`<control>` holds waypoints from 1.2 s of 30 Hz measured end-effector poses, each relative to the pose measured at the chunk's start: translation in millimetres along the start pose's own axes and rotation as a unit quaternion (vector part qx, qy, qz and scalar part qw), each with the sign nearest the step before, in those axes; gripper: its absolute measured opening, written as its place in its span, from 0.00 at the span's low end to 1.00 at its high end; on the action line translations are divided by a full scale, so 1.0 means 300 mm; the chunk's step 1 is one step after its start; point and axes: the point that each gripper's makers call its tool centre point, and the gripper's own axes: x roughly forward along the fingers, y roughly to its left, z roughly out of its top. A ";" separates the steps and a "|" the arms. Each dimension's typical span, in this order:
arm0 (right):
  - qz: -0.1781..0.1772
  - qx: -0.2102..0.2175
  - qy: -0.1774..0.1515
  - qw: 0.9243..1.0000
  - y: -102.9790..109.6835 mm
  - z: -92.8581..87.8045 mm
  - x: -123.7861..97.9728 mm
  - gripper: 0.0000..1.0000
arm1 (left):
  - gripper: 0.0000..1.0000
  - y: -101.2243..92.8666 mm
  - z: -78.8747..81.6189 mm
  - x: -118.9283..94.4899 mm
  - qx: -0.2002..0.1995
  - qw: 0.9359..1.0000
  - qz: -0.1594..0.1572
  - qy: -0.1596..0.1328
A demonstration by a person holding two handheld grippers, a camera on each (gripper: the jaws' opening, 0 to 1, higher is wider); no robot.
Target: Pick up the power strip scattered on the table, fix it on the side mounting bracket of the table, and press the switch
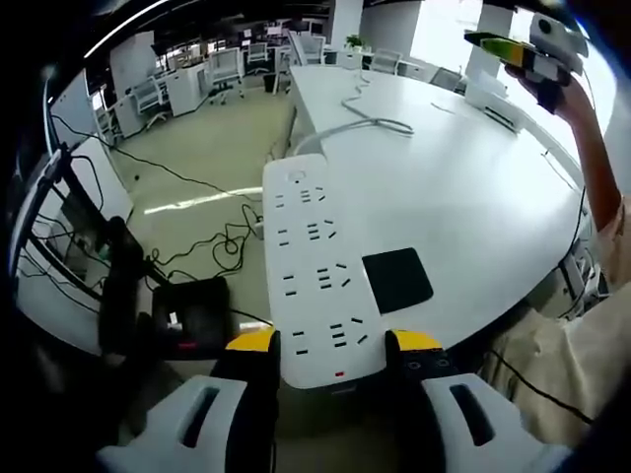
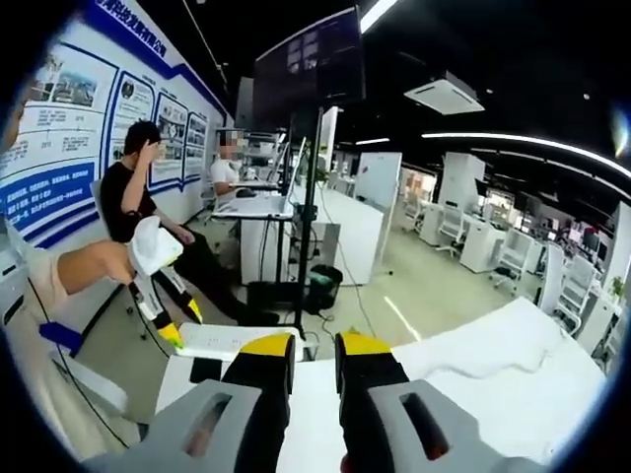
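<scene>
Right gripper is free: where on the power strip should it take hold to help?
The left gripper already clamps the power strip across its width at the near end. I would bring the right gripper onto the far, cable end, jaws across the narrow width from above: the long flat body offers parallel side edges there.

The left tool clamps the near end of the white power strip, which runs along the edge of the white surface. A black pad lies just beside the strip on the surface.
</scene>
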 end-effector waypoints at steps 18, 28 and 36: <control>0.020 -0.004 0.019 1.000 0.014 -0.014 0.080 0.09 | 0.50 0.019 -0.013 0.011 0.010 1.000 0.014 0.022; 0.030 -0.004 0.017 0.999 0.032 -0.009 0.100 0.09 | 0.48 0.000 -0.010 0.015 0.035 0.999 0.017 0.028; 0.032 -0.008 0.019 0.999 0.040 -0.011 0.085 0.09 | 0.48 -0.008 -0.010 0.020 0.057 0.997 0.023 0.038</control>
